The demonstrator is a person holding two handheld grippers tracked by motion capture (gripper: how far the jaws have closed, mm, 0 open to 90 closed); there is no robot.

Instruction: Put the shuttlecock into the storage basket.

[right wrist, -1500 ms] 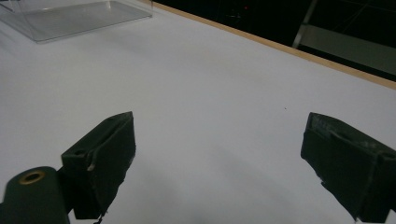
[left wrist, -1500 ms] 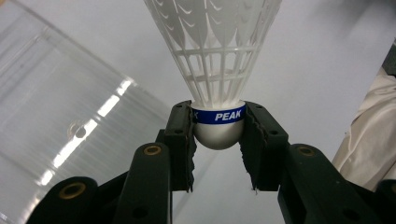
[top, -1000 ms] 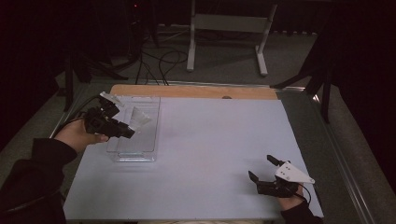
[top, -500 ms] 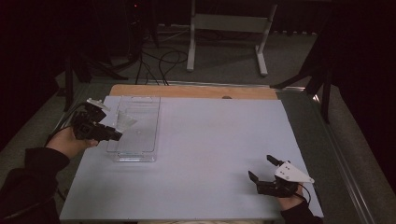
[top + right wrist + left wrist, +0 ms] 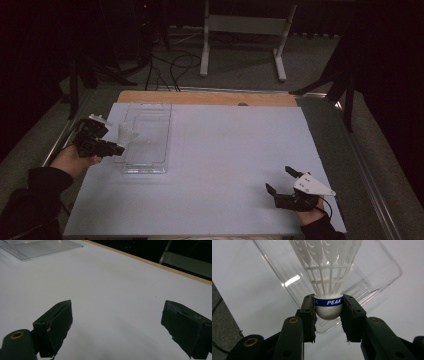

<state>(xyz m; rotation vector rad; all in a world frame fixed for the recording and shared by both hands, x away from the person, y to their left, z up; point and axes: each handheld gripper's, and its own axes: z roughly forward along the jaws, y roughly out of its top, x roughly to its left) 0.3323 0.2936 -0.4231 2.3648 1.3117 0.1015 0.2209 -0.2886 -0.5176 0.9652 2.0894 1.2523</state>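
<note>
A white shuttlecock (image 5: 328,277) with a blue band marked PEAK is held by its cork between the black jaws of my left gripper (image 5: 328,315), which is shut on it. From above, that left gripper (image 5: 116,148) sits at the left wall of a clear plastic box (image 5: 161,142), and the shuttlecock's feathers (image 5: 126,135) reach over the box's near left part. My right gripper (image 5: 279,180) rests low over the white table near the front right edge, its jaws wide apart with nothing between them (image 5: 117,327).
The white tabletop (image 5: 235,145) has a wooden strip along its far edge (image 5: 210,98). Beyond it stand a metal stand's legs (image 5: 242,50) and cables (image 5: 175,67) on the dark floor. The clear box's corner (image 5: 37,248) lies far off from the right gripper.
My left gripper has moved left and down with the shuttlecock, from over the box's middle to its left wall. The right gripper has kept still.
</note>
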